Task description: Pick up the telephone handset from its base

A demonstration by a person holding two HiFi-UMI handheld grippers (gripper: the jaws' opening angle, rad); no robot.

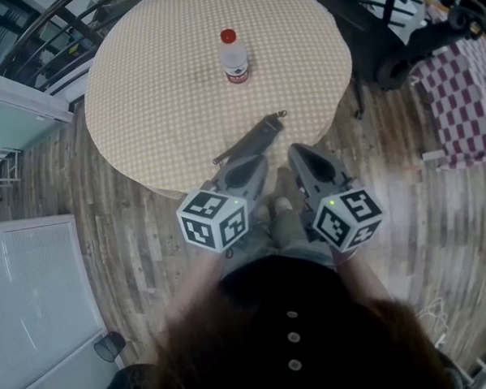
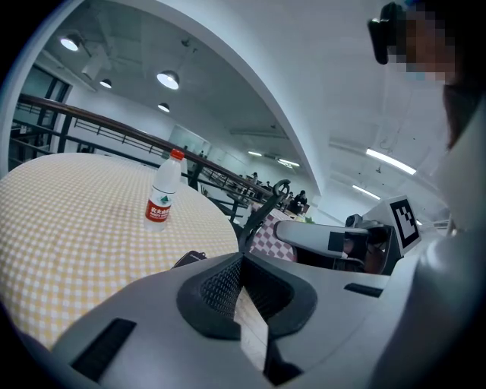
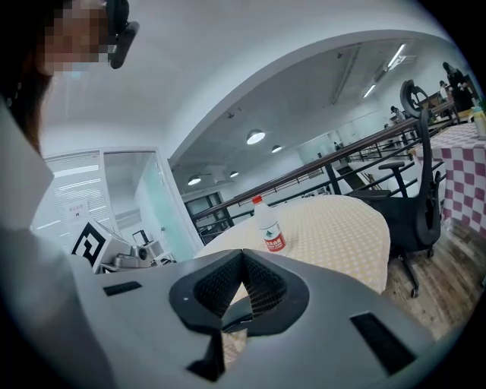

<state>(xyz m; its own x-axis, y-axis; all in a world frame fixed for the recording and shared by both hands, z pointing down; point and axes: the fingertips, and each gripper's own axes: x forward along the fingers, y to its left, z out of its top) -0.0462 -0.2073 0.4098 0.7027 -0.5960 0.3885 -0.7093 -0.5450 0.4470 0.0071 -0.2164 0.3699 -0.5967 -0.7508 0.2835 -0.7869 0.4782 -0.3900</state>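
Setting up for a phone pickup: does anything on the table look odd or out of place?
No telephone is visible. The round table holds only an upright water bottle and a grey elongated object lying by its near edge, too unclear to name. Nothing looks spilled or tipped.

Dark grey elongated object (image 1: 248,142) was seen laid flat on round checked table (image 1: 141,114), set diagonally, close to table's near edge, small loop at far end. Whether handset or base could not be told.
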